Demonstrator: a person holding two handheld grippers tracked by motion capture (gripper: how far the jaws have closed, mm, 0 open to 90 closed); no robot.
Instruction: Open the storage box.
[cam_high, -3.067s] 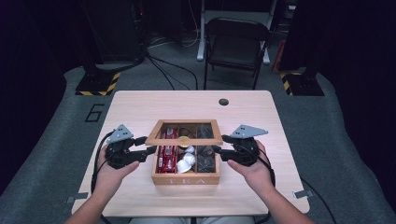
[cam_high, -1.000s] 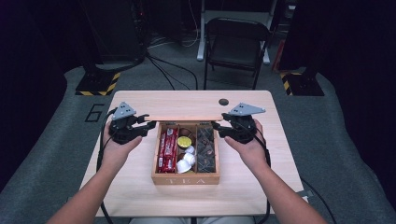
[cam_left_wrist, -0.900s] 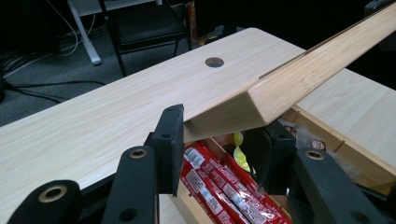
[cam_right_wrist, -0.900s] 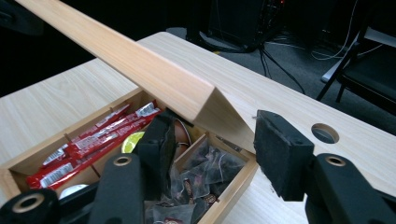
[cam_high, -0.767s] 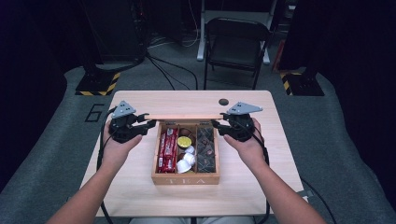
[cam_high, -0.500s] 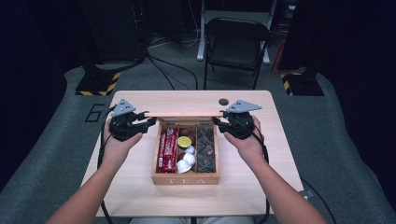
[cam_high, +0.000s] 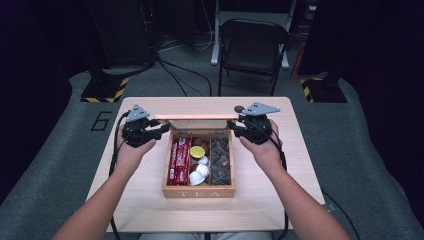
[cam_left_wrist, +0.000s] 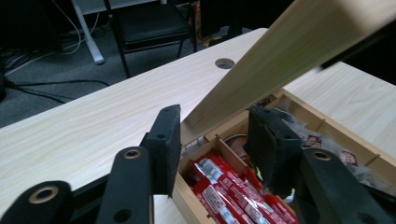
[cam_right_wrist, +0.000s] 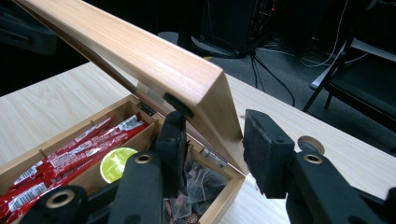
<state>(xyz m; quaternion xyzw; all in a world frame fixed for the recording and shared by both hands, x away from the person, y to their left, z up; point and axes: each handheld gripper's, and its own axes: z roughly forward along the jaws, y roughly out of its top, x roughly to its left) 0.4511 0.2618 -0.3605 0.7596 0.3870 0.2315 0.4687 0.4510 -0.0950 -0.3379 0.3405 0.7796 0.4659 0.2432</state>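
A wooden tea box (cam_high: 197, 191) sits mid-table with its lid (cam_high: 197, 117) swung up and tilted back on its hinges. Inside lie red packets (cam_high: 178, 160), a yellow-topped pod (cam_high: 196, 151), white pods (cam_high: 200, 172) and dark tea bags (cam_high: 220, 159). My left gripper (cam_high: 162, 129) (cam_left_wrist: 215, 116) straddles the lid's left end. Its jaws have just been opening and the far pad stands off the wood. My right gripper (cam_high: 235, 125) (cam_right_wrist: 217, 121) has just been closing. It is shut on the lid's right end (cam_right_wrist: 205, 88), one pad under the lid and one against its outer face.
The light wooden table (cam_high: 300, 165) has a round cable hole (cam_high: 239, 108) just behind the right gripper. A black folding chair (cam_high: 252, 45) stands beyond the far edge. Bare tabletop lies on both sides of the box and in front of it.
Three seconds ago the lid lay shut with a gripper at each side. Both have since raised it, and over the last second it tipped a little further back.
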